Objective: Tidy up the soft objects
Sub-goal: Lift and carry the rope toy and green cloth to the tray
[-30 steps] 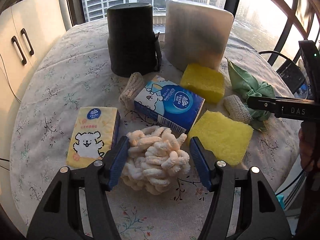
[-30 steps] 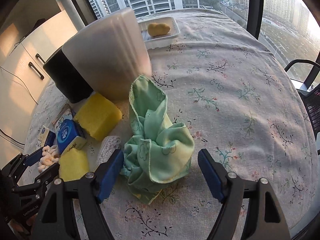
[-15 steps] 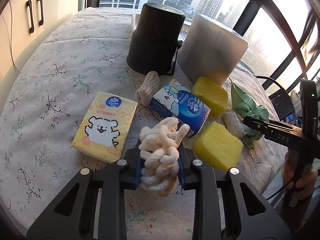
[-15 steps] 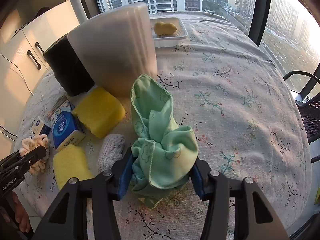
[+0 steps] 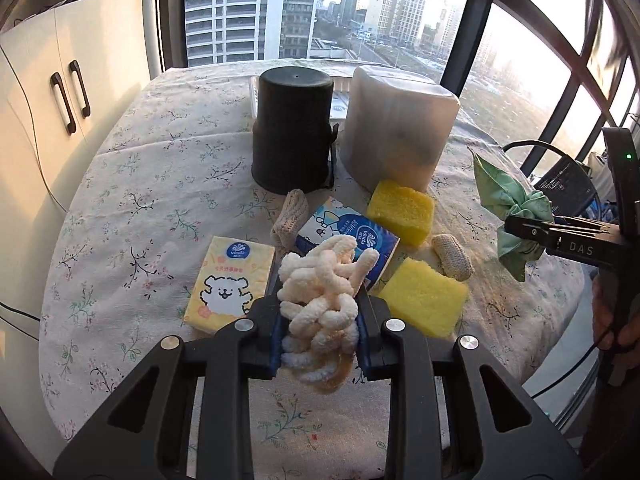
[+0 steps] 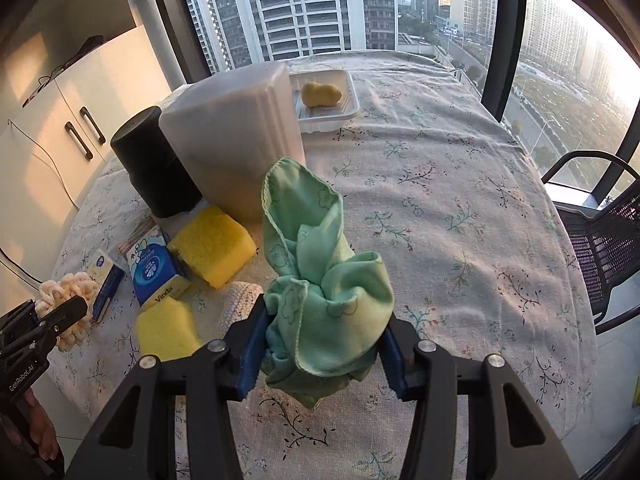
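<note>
My left gripper (image 5: 319, 340) is shut on a cream chenille cloth (image 5: 320, 292) and holds it above the table. My right gripper (image 6: 322, 356) is shut on a green cloth (image 6: 320, 280), lifted off the table; the cloth also shows in the left wrist view (image 5: 516, 216). On the flowered tablecloth (image 6: 460, 200) lie two yellow sponges (image 5: 402, 211) (image 5: 424, 298), two knitted pads (image 5: 290, 218) (image 5: 452, 256), a blue tissue pack (image 5: 348, 236) and a yellow tissue pack (image 5: 230, 284).
An upturned black bin (image 5: 294, 130) and an upturned frosted bin (image 5: 398, 128) stand at the back. A white tray (image 6: 348, 102) behind them holds a yellow lump (image 6: 320, 94). White cupboards (image 5: 60, 100) stand left, a mesh chair (image 6: 600, 248) right.
Both grippers closed on their cloths, the left on the cream one and the right on the green one, and have since lifted them off the table.
</note>
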